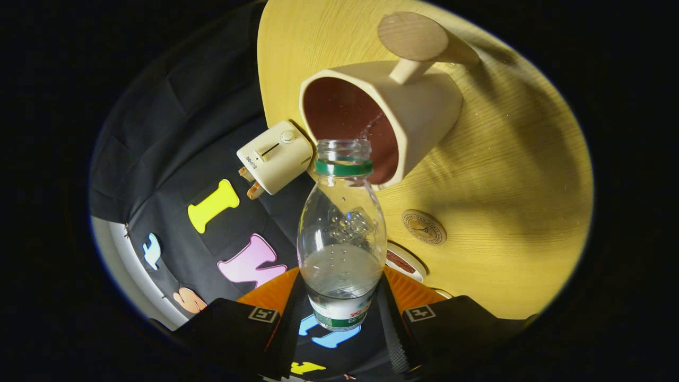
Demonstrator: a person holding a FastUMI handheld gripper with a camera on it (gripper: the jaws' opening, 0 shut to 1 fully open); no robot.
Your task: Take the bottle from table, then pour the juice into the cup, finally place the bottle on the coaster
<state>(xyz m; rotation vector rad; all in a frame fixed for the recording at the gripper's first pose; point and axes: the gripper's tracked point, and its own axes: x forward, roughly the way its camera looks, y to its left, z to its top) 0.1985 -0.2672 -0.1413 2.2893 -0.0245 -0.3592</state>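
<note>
I am in the middle of the pouring step. The gripper (342, 310) has its two fingers pressed on the lower body of the bottle (341, 239), one on each side, so the bottle is off the table and tipped forward with its open mouth at the rim of the cup (382, 116). A thin stream of clear liquid runs from the mouth into the cup's dark inside. About a third of the liquid remains in the bottle, I judge, so the pour is not finished.

What is left: to end the pour, bring the bottle upright, and set it on the coaster (424, 227), the round disc with a printed mark lying on the table just beside the cup. Nothing stands on it now.

The table (520, 175) is light wood with visible grain, and I see some small drops near the cup. A cream toaster (275, 157) stands near the cup. Beyond is the black cloth wall of the booth.
</note>
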